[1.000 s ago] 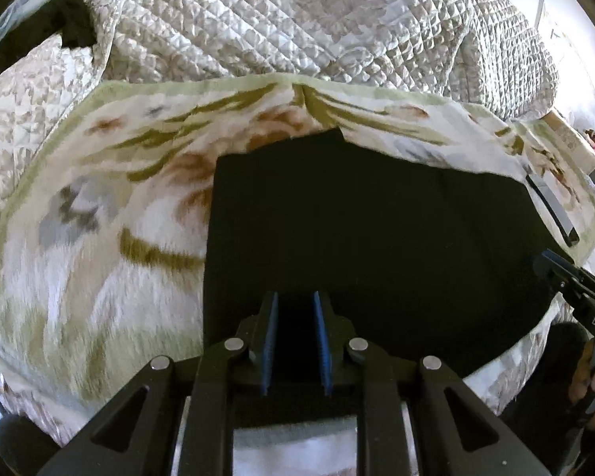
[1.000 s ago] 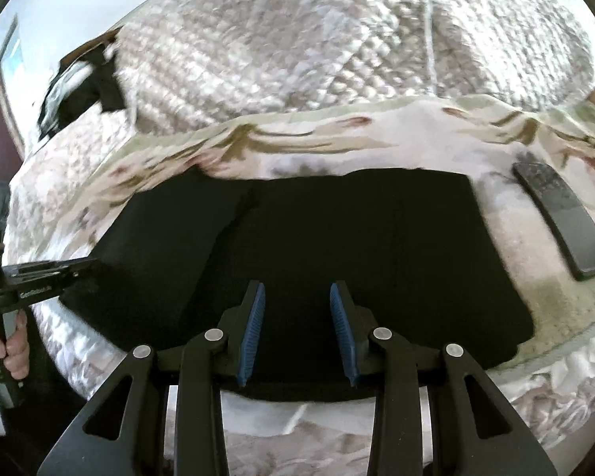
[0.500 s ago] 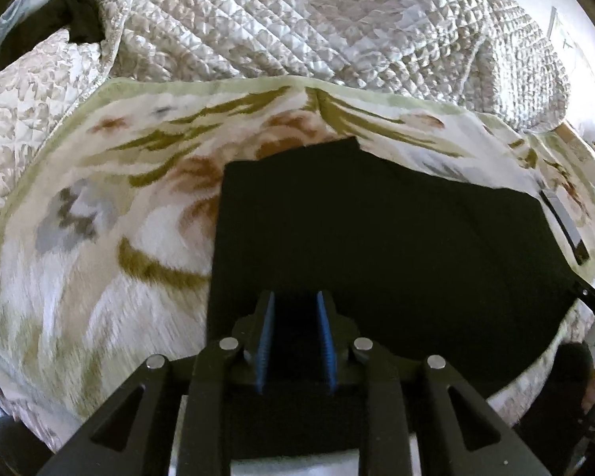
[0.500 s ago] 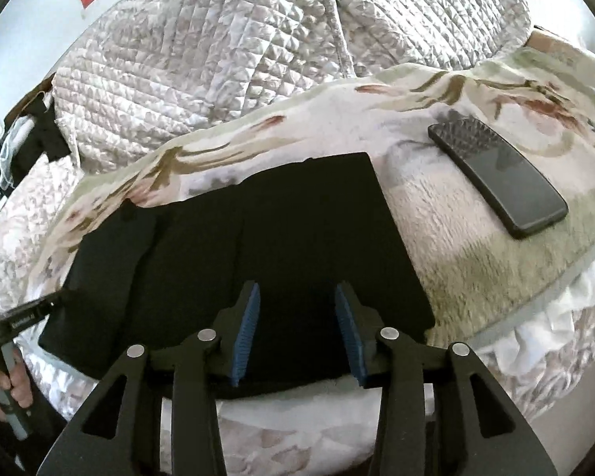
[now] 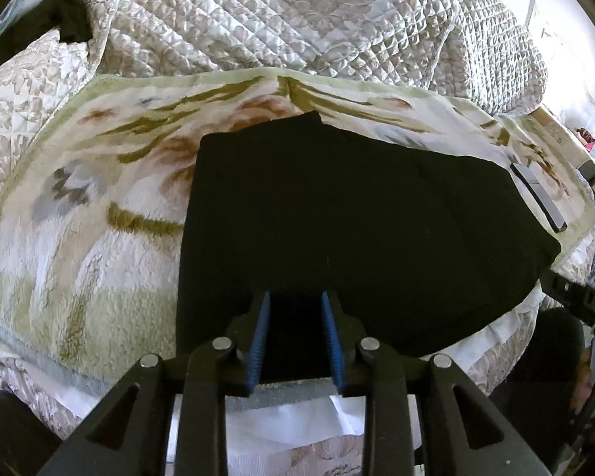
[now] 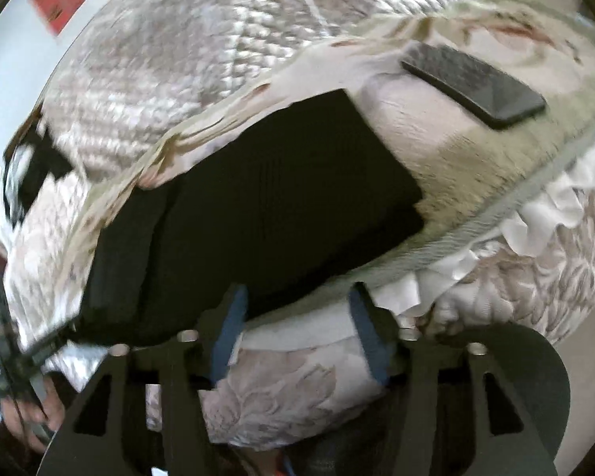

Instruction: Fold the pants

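Black folded pants (image 5: 349,230) lie flat on a floral plush blanket (image 5: 79,238). Both grippers angle downward at the near edge: left gripper (image 5: 295,309) parted slightly, right gripper (image 6: 297,309) wider, jaws just opening, gripping nothing.

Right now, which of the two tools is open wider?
The right tool: its blue pads have just been spreading apart, with nothing between them, near the black pants' edge. The left tool's pads stand closer together over the pants.

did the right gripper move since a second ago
Yes. The right gripper has pulled back off the black pants toward the bed's edge and rolled; the phone sits higher. Its jaws have just been opening, nothing between them.
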A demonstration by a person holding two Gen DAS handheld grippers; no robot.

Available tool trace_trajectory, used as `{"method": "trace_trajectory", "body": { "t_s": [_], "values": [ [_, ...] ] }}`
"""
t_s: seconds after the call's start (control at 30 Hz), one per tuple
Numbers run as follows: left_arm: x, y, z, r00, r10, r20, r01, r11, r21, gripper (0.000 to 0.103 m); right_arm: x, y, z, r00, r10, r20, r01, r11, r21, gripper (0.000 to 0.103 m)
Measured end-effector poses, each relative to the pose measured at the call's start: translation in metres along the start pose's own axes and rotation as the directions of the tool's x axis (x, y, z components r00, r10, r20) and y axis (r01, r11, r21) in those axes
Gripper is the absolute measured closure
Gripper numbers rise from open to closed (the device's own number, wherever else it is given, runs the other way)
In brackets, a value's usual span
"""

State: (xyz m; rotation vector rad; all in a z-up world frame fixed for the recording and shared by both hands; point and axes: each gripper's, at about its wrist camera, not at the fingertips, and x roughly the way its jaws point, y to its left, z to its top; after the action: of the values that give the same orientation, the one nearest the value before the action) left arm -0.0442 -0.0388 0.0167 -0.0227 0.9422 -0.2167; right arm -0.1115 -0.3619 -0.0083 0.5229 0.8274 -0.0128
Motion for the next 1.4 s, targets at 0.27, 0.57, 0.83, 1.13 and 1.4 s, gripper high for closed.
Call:
{"method": "trace_trajectory", "body": {
  "t_s": [0.27, 0.57, 0.83, 1.13, 1.4],
  "values": [
    [0.000, 0.000, -0.002, 1.000, -0.005, -0.003, 0.005, 1.000, -0.002, 0.073, 0.000, -0.025, 0.021, 0.997, 0.037, 0.061, -0.045, 0.989, 0.139, 0.046],
    [0.000, 0.000, 0.000, 1.000, -0.007, -0.002, 0.007, 1.000, -0.005, 0.072, 0.018, -0.030, 0.034, 0.997, 0.031, 0.065, -0.042, 0.983, 0.178, 0.056],
    [-0.010, 0.018, 0.007, 0.999, -0.017, 0.028, 0.018, 0.998, -0.067, 0.072, -0.017, 0.021, 0.063, 0.986, 0.095, 0.140, -0.100, 0.995, 0.028, 0.080],
    [-0.033, 0.068, 0.002, 0.996, 0.033, 0.082, -0.019, 0.986, -0.168, 0.072, -0.015, 0.165, 0.059, 0.944, 0.328, 0.041, -0.303, 0.907, -0.292, 0.080],
    [-0.043, 0.105, -0.015, 0.994, 0.075, 0.085, -0.051, 0.966, -0.252, 0.072, 0.072, 0.253, -0.014, 0.910, 0.310, -0.277, -0.409, 0.786, -0.464, 0.080]
  ]
}}
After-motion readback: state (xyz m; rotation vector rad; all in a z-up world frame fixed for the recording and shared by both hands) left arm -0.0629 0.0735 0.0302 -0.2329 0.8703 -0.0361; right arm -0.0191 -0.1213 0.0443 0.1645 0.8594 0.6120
